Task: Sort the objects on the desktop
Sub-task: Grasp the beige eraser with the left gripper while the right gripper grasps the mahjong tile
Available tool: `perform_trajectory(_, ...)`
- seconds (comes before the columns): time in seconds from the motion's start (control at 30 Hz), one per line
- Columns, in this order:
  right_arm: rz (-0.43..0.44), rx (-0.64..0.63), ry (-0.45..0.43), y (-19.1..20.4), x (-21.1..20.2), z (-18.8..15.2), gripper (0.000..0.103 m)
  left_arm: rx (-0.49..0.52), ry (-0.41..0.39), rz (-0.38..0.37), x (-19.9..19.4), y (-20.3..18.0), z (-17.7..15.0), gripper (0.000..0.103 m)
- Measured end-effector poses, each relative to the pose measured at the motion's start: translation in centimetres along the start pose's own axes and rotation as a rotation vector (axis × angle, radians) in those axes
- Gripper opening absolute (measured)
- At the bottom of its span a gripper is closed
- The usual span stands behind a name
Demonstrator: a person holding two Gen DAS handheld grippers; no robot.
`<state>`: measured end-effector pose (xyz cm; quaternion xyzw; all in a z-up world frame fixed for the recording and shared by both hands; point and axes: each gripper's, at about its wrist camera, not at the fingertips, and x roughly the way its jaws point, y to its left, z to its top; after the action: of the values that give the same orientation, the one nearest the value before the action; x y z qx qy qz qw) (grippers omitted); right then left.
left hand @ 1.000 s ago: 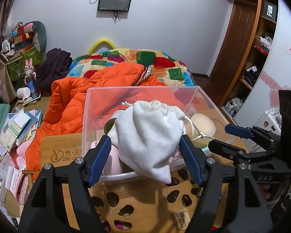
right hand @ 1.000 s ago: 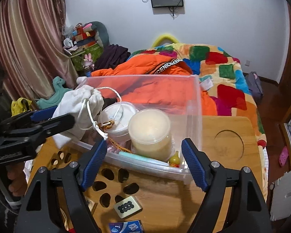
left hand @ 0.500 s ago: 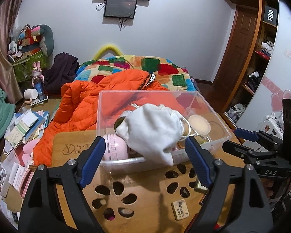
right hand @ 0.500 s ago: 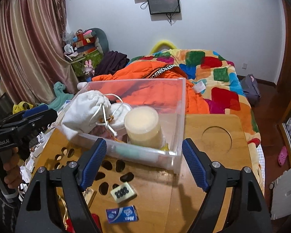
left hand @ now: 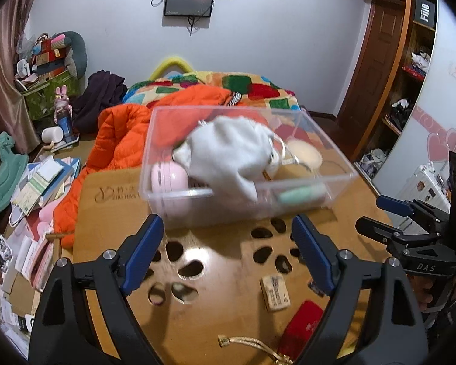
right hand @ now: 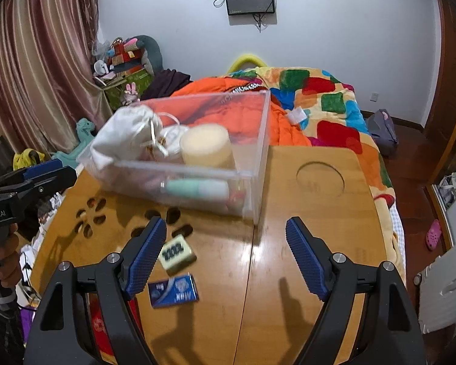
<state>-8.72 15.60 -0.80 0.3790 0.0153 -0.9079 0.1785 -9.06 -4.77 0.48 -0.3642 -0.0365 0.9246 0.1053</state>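
Note:
A clear plastic bin stands on the wooden table. It holds a white drawstring pouch, a cream jar, a pink device and a mint tube. On the table lie a small block, a blue packet, a red case and a gold cord. My left gripper is open and empty, short of the bin. My right gripper is open and empty above the block.
A bed with an orange jacket and a patchwork blanket lies behind the table. Books and papers clutter the floor at left. A round recess is cut in the table's right part. A wardrobe stands at right.
Both grippers have pulled back and up from the bin. The white pouch, between the left fingers one second ago, now lies in the bin. More of the table and its small items shows.

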Motion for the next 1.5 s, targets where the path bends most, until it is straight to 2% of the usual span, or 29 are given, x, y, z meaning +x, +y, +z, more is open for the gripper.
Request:
perform_trajectory(0.23, 0.017, -0.029, 0.029, 0.8, 0.4, -2.3, 0.078, 0.013, 0.042, -0.002, 0.5, -1.6, -2.5, 0.087)
perform_trajectory(0.53, 0.064, -0.118, 0.065, 2.6, 2.5, -3.1, 0.078, 0.066, 0.093, 0.006, 1.7, -3.1, -4.6, 0.087)
perform_trajectory(0.6, 0.069, -0.141, 0.074, 2.8, 3.0, -3.1, 0.077, 0.071, 0.105, -0.003, 2.1, -3.2, -5.0, 0.082)
perform_trajectory(0.67, 0.066, -0.164, 0.076, 3.1, 3.5, -3.1, 0.077, 0.07, 0.119, -0.01, 2.4, -3.2, -5.2, 0.072)
perform_trajectory(0.87, 0.082, -0.226, 0.092, 4.0, 4.6, -2.7, 0.066, 0.086, 0.136, -0.046, 2.9, -3.7, -5.6, 0.063)
perform_trajectory(0.97, 0.099, -0.242, 0.11, 4.3, 5.2, -2.5, 0.058, 0.108, 0.138, -0.044, 3.0, -4.2, -5.8, 0.056)
perform_trajectory(1.03, 0.117, -0.246, 0.125, 4.5, 5.6, -2.5, 0.048, 0.114, 0.141, -0.037, 3.2, -4.4, -5.8, 0.053)
perform_trajectory(1.2, 0.107, -0.269, 0.126, 4.7, 5.8, -2.6, 0.034, 0.104, 0.155, -0.045, 3.7, -4.8, -6.0, 0.048)
perform_trajectory(1.5, 0.11, -0.216, 0.095, 3.4, 4.7, -2.3, 0.031, 0.116, 0.176, -0.023, 4.5, -5.5, -6.4, 0.028)
